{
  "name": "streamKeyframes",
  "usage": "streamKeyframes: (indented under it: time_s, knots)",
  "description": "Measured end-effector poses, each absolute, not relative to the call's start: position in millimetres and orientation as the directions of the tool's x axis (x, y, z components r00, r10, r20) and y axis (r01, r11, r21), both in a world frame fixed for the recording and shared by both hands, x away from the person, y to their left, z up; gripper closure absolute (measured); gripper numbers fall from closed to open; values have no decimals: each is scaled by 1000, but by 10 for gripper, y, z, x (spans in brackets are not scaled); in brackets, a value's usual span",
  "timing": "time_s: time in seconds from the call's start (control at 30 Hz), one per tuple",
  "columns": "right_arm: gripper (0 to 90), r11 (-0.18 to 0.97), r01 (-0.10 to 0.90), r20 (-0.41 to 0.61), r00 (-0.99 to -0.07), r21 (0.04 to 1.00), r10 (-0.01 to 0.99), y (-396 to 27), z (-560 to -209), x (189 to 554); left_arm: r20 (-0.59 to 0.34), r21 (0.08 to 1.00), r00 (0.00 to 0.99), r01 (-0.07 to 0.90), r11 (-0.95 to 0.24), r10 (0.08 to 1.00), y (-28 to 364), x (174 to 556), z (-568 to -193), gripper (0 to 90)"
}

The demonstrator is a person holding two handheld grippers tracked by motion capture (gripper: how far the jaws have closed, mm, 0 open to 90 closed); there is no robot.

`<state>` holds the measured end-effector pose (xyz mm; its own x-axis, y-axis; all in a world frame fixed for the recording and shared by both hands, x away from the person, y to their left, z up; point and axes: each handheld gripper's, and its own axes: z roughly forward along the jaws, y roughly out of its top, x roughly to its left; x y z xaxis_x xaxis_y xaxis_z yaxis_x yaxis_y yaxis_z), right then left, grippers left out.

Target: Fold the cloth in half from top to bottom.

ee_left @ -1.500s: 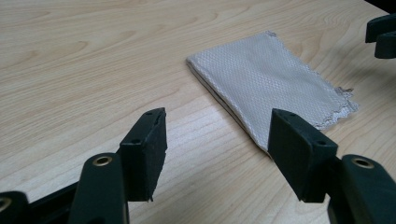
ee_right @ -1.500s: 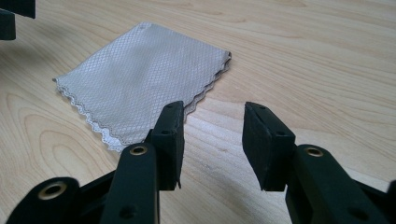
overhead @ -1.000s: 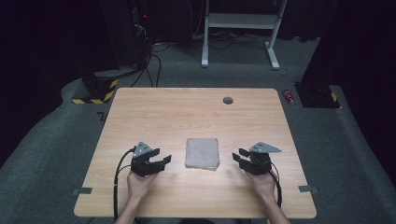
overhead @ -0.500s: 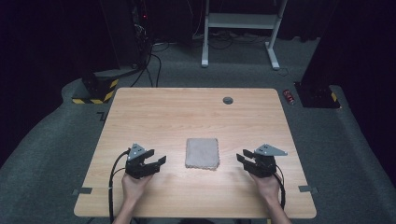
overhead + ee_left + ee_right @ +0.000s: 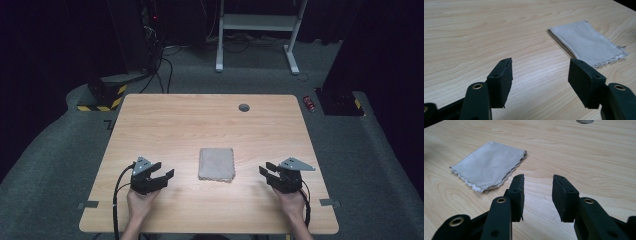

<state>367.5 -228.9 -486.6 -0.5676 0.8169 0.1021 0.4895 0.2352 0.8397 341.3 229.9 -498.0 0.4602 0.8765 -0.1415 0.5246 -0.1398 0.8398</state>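
Note:
A folded grey cloth (image 5: 216, 164) lies flat on the wooden table (image 5: 200, 120), a little nearer than its middle. My left gripper (image 5: 167, 178) rests low over the table to the cloth's left, its jaws open, empty and pointing at the cloth. My right gripper (image 5: 265, 174) mirrors it on the cloth's right, also open and empty, with a narrower gap. In the left gripper view the left gripper (image 5: 540, 75) has the cloth (image 5: 586, 43) ahead to the right. In the right gripper view the right gripper (image 5: 537, 192) has the cloth (image 5: 489, 163) ahead to the left.
A small round grey grommet (image 5: 244, 107) sits in the tabletop near the far edge. On the floor beyond stand a yellow-and-black striped base (image 5: 102, 95), white frame legs (image 5: 255, 30) and a red can (image 5: 310, 103).
Both hands have drawn their grippers back slightly from the cloth, toward the near edge and outward. The cloth has not moved.

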Motion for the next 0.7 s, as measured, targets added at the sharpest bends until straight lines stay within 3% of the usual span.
streamKeyframes:
  time_s: [0.7]
  knots:
    - [626, 244, 529, 82, -518, 813, 851, -2445, -5026, 3622, -138, 814, 404, 567, -129, 904, 2422, 3422, -5158, 365]
